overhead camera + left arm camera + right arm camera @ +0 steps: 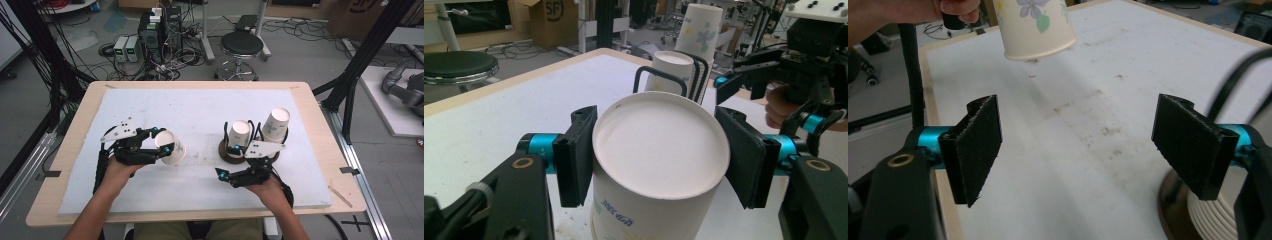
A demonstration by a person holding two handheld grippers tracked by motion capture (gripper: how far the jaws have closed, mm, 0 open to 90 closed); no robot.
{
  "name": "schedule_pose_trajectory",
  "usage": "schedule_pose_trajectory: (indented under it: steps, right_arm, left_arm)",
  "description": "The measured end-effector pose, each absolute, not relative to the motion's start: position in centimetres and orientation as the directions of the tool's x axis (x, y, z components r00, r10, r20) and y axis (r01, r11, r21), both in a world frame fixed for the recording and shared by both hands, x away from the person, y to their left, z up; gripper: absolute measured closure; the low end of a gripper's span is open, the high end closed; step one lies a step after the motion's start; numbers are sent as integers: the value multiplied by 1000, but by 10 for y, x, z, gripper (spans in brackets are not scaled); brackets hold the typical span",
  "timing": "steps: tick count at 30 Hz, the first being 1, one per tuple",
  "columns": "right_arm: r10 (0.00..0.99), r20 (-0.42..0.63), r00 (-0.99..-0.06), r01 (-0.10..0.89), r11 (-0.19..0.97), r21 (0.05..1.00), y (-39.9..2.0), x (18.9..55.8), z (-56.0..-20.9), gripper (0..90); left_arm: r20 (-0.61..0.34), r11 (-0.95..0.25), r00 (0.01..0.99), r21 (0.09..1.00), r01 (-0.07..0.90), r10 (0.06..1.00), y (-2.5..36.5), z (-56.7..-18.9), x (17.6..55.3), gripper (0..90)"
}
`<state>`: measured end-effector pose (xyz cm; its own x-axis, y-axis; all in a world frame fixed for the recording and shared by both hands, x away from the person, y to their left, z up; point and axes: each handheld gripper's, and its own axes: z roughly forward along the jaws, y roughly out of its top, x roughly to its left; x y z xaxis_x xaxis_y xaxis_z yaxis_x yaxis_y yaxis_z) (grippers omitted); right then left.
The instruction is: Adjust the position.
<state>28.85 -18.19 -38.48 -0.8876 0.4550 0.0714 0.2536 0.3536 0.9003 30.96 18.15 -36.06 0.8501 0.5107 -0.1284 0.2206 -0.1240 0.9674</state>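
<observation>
White board: covers the counter [65, 165]; keep the work over its bare middle.
Cup racks: two dark-based wire holders [231, 150] at about 3 o'clock of centre, each with a paper cup [240, 132] tilted in it.
Left gripper [162, 142]: jaws clamped on the flowered cup [659, 165] near its rim, at about 9 o'clock, lifted and tipped toward the racks.
Right gripper [1083, 145]: jaws wide apart, nothing between them, at about 5 o'clock beside the racks.
Advice: likely a hand-over or racking; hold the cup lightly, since paper dents, and bring the free jaws squarely across its wall.
</observation>
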Motion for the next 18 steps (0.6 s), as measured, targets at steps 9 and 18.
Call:
schedule_pose_trajectory:
  steps: [9,18]
  right_arm:
    - [392,68,-918,229,379,897,-147,306,-386,207]
    - [336,101,-936,230,371,900,-127,313,-390,207]
  left_arm:
    - [-126,-129,859,968,216,496,178,-361,307,366]
    - [-123,-144,874,966,213,469,172,-362,306,366]
